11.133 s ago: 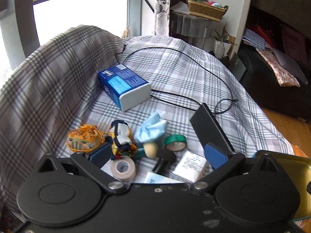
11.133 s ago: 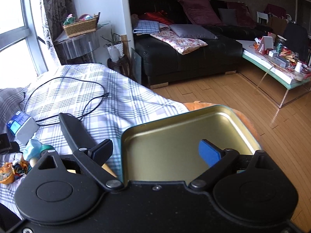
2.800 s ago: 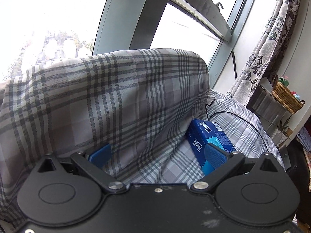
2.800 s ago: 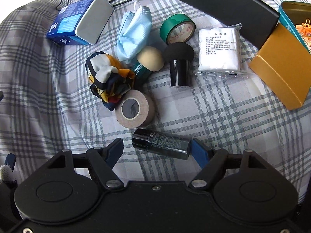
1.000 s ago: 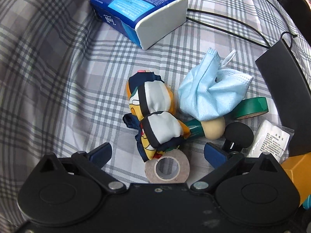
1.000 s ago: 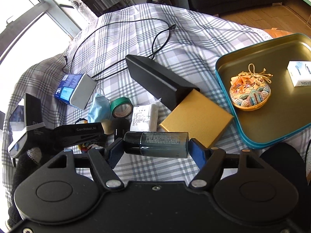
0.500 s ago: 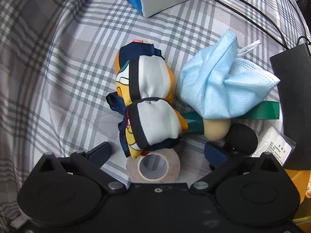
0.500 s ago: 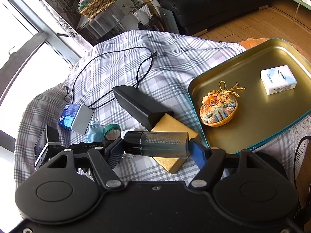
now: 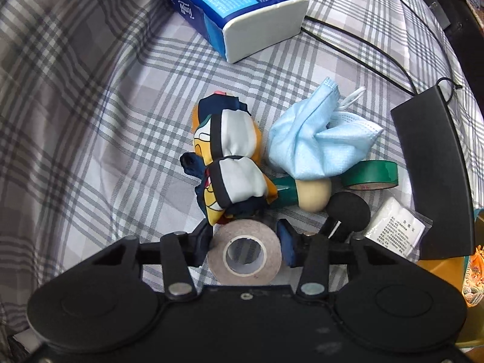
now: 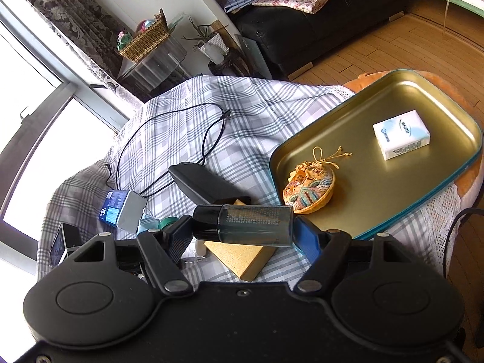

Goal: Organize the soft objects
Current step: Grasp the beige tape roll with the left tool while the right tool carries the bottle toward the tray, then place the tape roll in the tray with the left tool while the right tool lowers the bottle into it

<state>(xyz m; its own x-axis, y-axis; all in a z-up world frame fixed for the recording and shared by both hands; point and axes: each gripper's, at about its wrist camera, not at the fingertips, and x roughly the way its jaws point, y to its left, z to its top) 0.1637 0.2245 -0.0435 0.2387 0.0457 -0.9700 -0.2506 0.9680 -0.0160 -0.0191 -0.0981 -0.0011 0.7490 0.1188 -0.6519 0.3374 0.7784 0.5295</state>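
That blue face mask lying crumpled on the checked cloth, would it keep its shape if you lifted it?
Probably not: the face mask lies folded and creased, so it looks floppy. It seems thin and light. Its ear loop sticks out and might snag.

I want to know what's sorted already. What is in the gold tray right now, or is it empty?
Not empty. The gold tray holds two things, lying apart: an embroidered pouch near its front-left corner and a small white packet farther back.

The left gripper (image 9: pixel 244 243) has just closed its jaws on a beige tape roll (image 9: pixel 244 252) lying on the plaid cloth (image 9: pixel 90 127), just below a colourful scarf (image 9: pixel 231 163) and blue face mask (image 9: pixel 314 142).
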